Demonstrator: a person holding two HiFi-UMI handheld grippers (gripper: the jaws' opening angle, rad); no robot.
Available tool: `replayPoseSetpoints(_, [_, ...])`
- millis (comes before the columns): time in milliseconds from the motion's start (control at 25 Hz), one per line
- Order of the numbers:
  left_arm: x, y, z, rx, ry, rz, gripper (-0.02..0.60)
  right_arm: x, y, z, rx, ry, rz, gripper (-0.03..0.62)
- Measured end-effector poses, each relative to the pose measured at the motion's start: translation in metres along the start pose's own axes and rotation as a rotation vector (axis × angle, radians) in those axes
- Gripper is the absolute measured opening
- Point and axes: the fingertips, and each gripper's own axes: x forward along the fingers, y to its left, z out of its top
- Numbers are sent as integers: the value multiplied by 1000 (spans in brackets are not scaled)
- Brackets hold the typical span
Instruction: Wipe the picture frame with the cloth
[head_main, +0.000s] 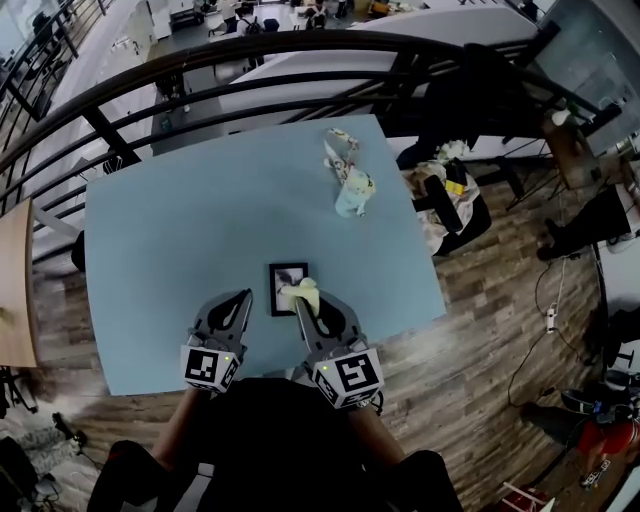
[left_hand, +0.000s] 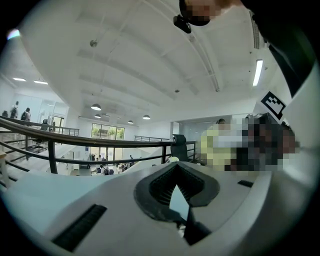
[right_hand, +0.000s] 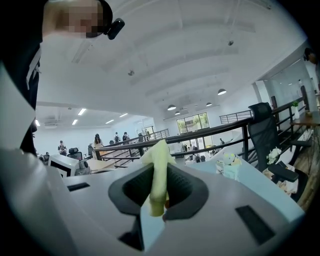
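Right claw (head_main: 300, 301) pinches pale yellow cloth (head_main: 306, 289) over the small black picture frame (head_main: 283, 279); left claw (head_main: 246, 294) pressed together.

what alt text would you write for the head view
Seen from above, the right hand-held gripper holds a yellow cloth on a black picture frame lying on a light blue table. The left hand-held gripper is empty beside it.

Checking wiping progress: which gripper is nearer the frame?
Right. The right gripper holds the cloth at the frame's right edge; the left gripper sits apart, left of it.
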Motion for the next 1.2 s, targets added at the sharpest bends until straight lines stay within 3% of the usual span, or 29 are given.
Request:
replayPoseSetpoints(520, [37,27,-23,-12,66,49,-3,57,-23,-30,36,115,66,58])
replayPoseSetpoints(1200, [66,40,-61,-81,190,93,-3,128,-42,-114,48,317,149,58])
